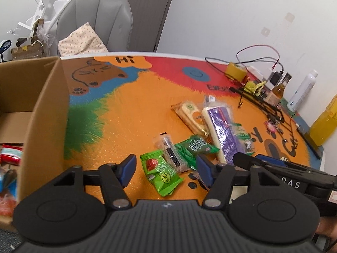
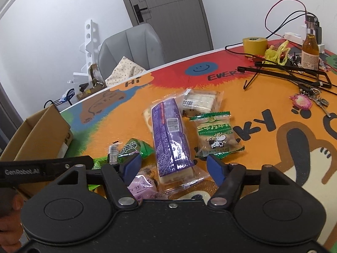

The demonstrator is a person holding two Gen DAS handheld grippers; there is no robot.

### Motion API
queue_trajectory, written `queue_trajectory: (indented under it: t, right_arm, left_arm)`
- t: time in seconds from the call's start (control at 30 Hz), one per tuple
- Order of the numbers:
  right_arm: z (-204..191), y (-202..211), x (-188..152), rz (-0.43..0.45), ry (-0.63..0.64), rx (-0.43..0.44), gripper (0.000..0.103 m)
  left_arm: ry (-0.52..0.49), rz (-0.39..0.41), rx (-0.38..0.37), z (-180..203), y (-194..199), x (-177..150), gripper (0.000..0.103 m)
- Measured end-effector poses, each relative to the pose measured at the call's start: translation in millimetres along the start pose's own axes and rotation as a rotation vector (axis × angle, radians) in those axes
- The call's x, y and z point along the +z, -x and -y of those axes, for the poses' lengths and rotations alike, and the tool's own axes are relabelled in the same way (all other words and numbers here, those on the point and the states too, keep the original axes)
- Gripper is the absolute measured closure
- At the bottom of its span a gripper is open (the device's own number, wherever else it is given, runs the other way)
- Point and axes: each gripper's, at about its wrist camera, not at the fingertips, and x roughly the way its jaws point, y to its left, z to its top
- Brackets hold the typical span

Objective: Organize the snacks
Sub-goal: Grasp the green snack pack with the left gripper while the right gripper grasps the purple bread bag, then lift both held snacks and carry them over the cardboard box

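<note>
We see the left gripper (image 1: 165,168) parted around the bright green foil snack packet (image 1: 161,174), unpinched; the right gripper (image 2: 173,168), also parted, straddles the long purple-wrapped cake bar (image 2: 170,141), lengthwise ahead.

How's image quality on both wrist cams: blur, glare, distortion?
Left wrist view: strong fisheye bending of the table edge, dark corner vignette, slight softness on the cardboard box, sparkly glare on the orange mat. Right wrist view: same bending, sharper; glare streaks on the purple snack pack; even room light, soft shadows.
</note>
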Motion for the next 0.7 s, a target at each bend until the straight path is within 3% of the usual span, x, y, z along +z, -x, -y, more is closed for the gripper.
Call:
queue_trajectory:
  t: [0.33, 0.47, 0.53, 0.6, 0.7]
  right_arm:
    - [-6.0, -20.1, 3.9, -0.019, 0.031, 0.005, 0.042]
    - [-11.4, -27.6, 4.0, -0.023, 0.047, -0.002, 0.042]
    - [-14.4, -31.1, 1.8, -0.031, 0.061, -0.017, 0.046]
    - [-14.5, -33.6, -0.4, -0.046, 0.058, -0.025, 0.068]
    - [-11.3, -29.8, -2.0, -0.048, 0.039, -0.002, 0.071]
  left_arm:
    - [-0.005, -0.073, 0.051, -1.7, -29.8, -5.4, 0.046]
    - [0.0, -0.071, 0.055, -4.6, -33.0, -7.2, 0.056]
    - [-0.004, -0.067, 0.061, -5.1, -33.9, -7.2, 0.064]
    - [-0.001, -0.064, 0.059, -6.4, -34.1, -6.7, 0.069]
    - [0.004, -0.059, 0.052, -8.4, -32.6, -6.3, 0.075]
